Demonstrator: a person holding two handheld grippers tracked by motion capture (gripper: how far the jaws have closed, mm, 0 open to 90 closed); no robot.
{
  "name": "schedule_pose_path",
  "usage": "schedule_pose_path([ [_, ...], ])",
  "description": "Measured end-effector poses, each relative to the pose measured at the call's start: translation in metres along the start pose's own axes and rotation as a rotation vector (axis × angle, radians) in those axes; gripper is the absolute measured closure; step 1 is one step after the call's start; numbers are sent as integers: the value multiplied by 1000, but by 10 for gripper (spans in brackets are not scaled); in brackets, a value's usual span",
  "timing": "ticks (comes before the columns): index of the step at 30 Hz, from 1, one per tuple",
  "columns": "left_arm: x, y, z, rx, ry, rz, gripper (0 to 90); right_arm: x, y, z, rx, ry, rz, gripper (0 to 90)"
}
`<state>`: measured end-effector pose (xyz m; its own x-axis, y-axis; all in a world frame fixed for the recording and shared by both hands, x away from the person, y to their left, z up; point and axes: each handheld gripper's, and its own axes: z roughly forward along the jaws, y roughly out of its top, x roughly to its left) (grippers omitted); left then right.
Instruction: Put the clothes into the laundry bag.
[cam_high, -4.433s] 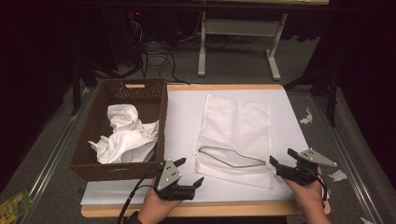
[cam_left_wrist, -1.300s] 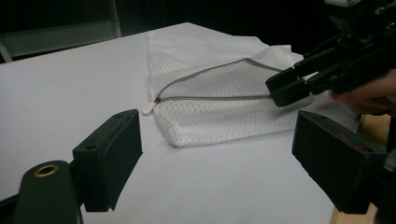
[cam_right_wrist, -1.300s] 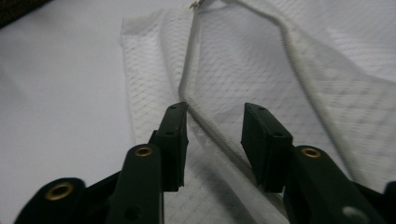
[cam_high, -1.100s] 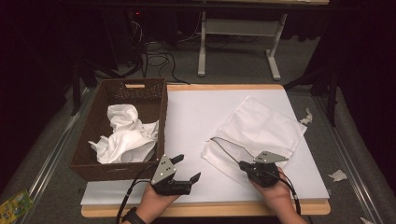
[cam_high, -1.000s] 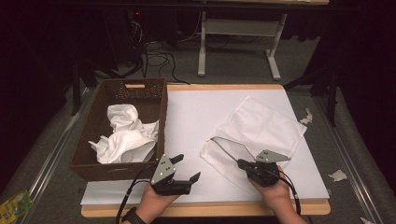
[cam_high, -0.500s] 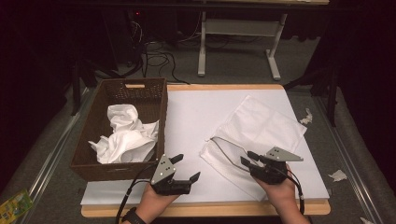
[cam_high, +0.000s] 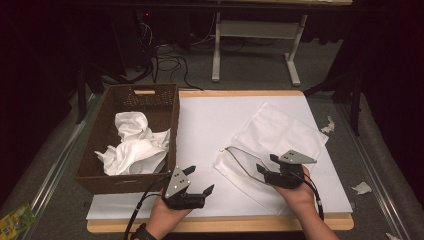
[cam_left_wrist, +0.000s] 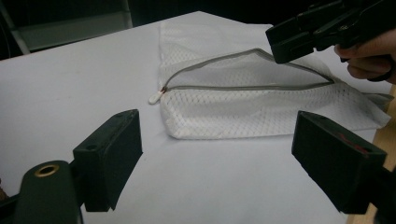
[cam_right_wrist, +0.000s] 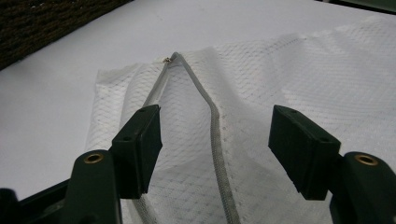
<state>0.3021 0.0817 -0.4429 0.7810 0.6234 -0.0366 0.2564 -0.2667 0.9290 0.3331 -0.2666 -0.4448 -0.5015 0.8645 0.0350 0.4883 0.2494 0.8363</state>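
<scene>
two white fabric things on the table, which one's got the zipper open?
The mesh bag lying flat on the white board by the right gripper; its grey zipper gapes open. The other, crumpled white cloth, sits in the brown basket, with no zipper visible.

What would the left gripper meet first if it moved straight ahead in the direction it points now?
Probably the white mesh bag. The left gripper is open with bare table between its jaws, and the bag's near edge lies straight ahead, below its unzipped opening. The right gripper is farther off; depth is hard to judge.
</scene>
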Motion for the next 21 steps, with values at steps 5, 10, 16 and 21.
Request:
schedule_pose_path([
  [5,-1,-1,-1,1,-9,-1,168,-2,-1,2,3,-1,3,454],
  [10,-1,-2,1,4,-21,-1,168,-6,-4,9,55,-39,8,488],
  [16,-2,-2,0,-1,-26,-2,167,-11,-9,13,100,-52,0,547],
  [21,-2,-2,0,-3,-29,-1,168,-17,-8,8,70,-53,29,730],
])
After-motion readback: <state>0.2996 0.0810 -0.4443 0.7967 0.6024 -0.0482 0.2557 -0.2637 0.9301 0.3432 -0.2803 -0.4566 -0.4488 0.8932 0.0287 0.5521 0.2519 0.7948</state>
